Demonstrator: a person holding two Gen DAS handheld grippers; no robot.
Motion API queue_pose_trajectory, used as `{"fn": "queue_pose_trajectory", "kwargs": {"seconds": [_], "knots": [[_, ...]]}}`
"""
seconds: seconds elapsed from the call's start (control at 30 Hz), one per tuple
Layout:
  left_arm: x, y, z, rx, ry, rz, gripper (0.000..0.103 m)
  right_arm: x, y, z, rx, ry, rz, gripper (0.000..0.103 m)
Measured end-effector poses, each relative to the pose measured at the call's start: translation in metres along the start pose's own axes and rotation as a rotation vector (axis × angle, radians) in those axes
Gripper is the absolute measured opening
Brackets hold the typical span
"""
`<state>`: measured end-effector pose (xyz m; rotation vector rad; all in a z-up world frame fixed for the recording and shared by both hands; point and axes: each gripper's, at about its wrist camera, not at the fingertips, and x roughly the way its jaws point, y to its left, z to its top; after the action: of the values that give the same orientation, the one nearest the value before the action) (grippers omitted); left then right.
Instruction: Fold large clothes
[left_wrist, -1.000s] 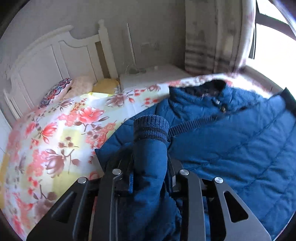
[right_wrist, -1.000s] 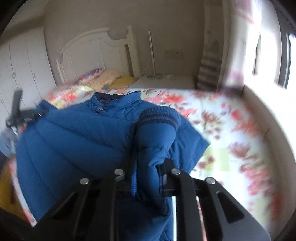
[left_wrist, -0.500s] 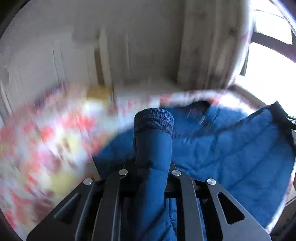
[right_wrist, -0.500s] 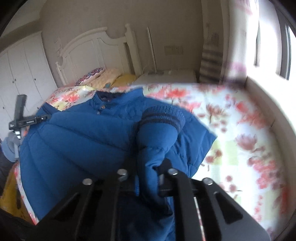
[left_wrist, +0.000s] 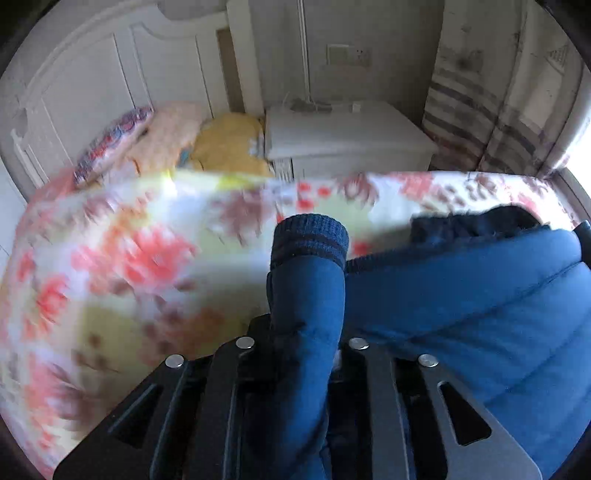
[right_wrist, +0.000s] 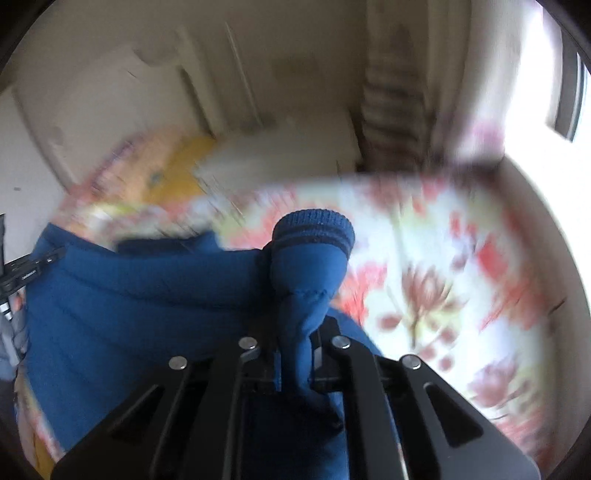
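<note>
A blue puffer jacket (left_wrist: 480, 302) lies on the floral bedspread (left_wrist: 129, 258). My left gripper (left_wrist: 303, 332) holds one sleeve, whose ribbed cuff (left_wrist: 310, 236) sticks up past the fingers; its jaws are opening slightly, with the sleeve still filling the gap. The jacket body lies to its right. In the right wrist view my right gripper (right_wrist: 295, 339) is shut on the other sleeve, its cuff (right_wrist: 314, 229) upright, and the jacket (right_wrist: 129, 295) spreads to the left. Both views are blurred by motion.
A white headboard (left_wrist: 92, 92), several pillows (left_wrist: 147, 144) and a white nightstand (left_wrist: 343, 129) stand at the far end of the bed. A striped curtain (left_wrist: 480, 110) hangs at the right by a bright window. The bedspread (right_wrist: 443, 277) stretches out to the right.
Both grippers have swung outward with their sleeves, the left to the left and the right to the right. The jacket body now sits to the side in each view.
</note>
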<state>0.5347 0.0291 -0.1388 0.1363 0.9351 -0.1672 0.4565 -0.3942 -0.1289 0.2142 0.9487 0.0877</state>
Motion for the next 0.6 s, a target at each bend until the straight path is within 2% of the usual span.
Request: {"fn": "queue_pose_trajectory", "kwargs": {"seconds": [0.13, 0.23, 0.33, 0.37, 0.4, 0.43, 0.47, 0.5, 0.53, 0.57, 0.6], "knots": [[-0.006, 0.000, -0.003, -0.002, -0.040, 0.031, 0.028, 0.016, -0.019, -0.016, 0.082, -0.021, 0.067, 0.017], [-0.002, -0.002, -0.002, -0.001, -0.036, 0.075, 0.039, 0.017, -0.014, -0.017, 0.055, -0.027, 0.039, 0.018], [0.003, 0.005, 0.001, -0.024, -0.011, 0.074, 0.054, 0.019, -0.011, -0.022, 0.054, -0.046, 0.015, 0.028], [0.004, 0.009, 0.002, -0.041, -0.007, 0.084, 0.072, 0.021, -0.013, -0.023, 0.059, -0.048, 0.016, 0.030], [-0.003, 0.016, 0.003, -0.075, -0.027, 0.081, 0.077, 0.021, -0.014, -0.023, 0.065, -0.047, 0.020, 0.035], [-0.015, 0.022, 0.005, -0.104, -0.080, 0.068, 0.078, 0.021, -0.014, -0.021, 0.068, -0.041, 0.020, 0.039], [-0.027, 0.027, 0.006, -0.125, -0.127, 0.075, 0.083, 0.019, -0.015, -0.019, 0.078, -0.024, -0.001, 0.049], [-0.046, 0.032, 0.007, -0.157, -0.196, 0.105, 0.091, 0.013, -0.015, -0.016, 0.089, -0.013, -0.026, 0.055], [-0.059, 0.033, 0.008, -0.179, -0.239, 0.114, 0.093, 0.004, -0.014, -0.013, 0.090, -0.027, -0.035, 0.055], [-0.076, 0.031, 0.011, -0.197, -0.282, 0.084, 0.093, -0.010, -0.009, -0.010, 0.081, -0.064, -0.042, 0.057], [-0.083, 0.026, 0.015, -0.193, -0.283, 0.055, 0.094, -0.020, -0.006, -0.009, 0.072, -0.088, -0.049, 0.060]]}}
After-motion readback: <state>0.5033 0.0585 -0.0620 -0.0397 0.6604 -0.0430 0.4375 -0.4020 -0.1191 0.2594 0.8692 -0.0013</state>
